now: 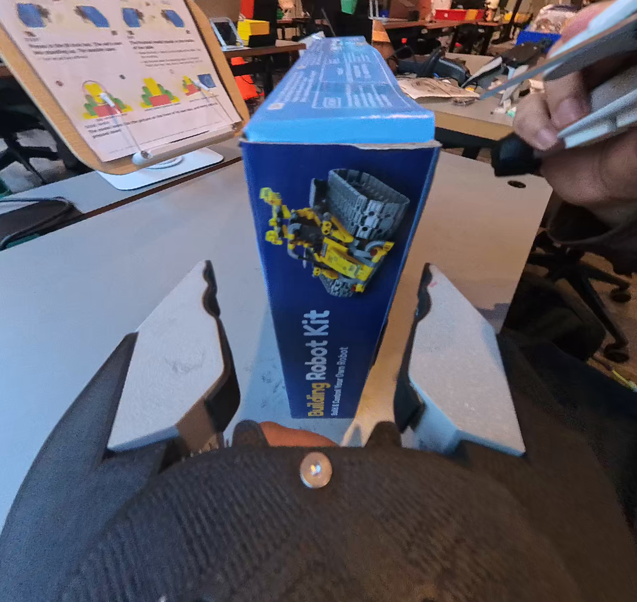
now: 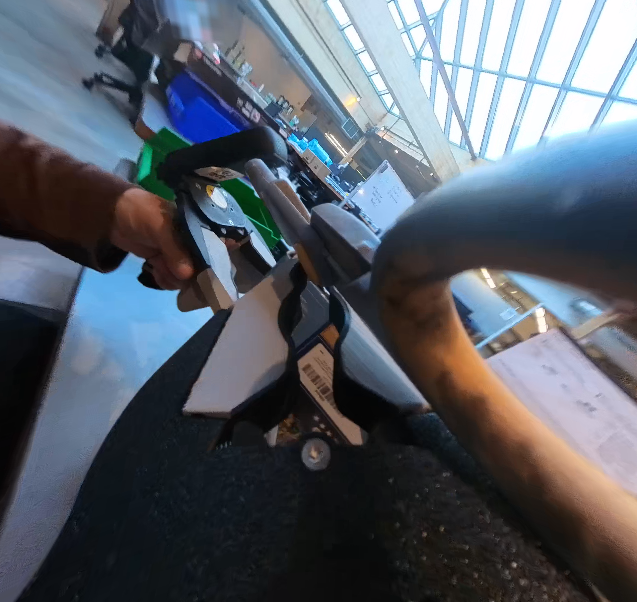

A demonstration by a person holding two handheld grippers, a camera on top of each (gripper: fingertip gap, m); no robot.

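A tall blue cardboard box [image 1: 331, 240] with a picture of a yellow robot stands on edge on the grey table [image 1: 120, 275]. My left gripper [image 1: 317, 266] is open and straddles the box, with both fingers clear of its sides. A hand holds my right gripper [image 1: 586, 68] up beside the box's top right. In the right wrist view my right gripper [image 2: 315, 285] has its fingers close together. A dark blue surface with a white barcode sticker [image 2: 315, 371] shows in the narrow gap. I cannot tell if it is pinched. The left gripper [image 2: 234, 275] shows there too.
A wooden stand with an instruction sheet [image 1: 103, 68] stands at the table's back left. An office chair [image 1: 568, 309] is past the table's right edge. A blurred curved bar [image 2: 448, 344] passes close to the right camera. Cluttered tables and bins fill the room behind.
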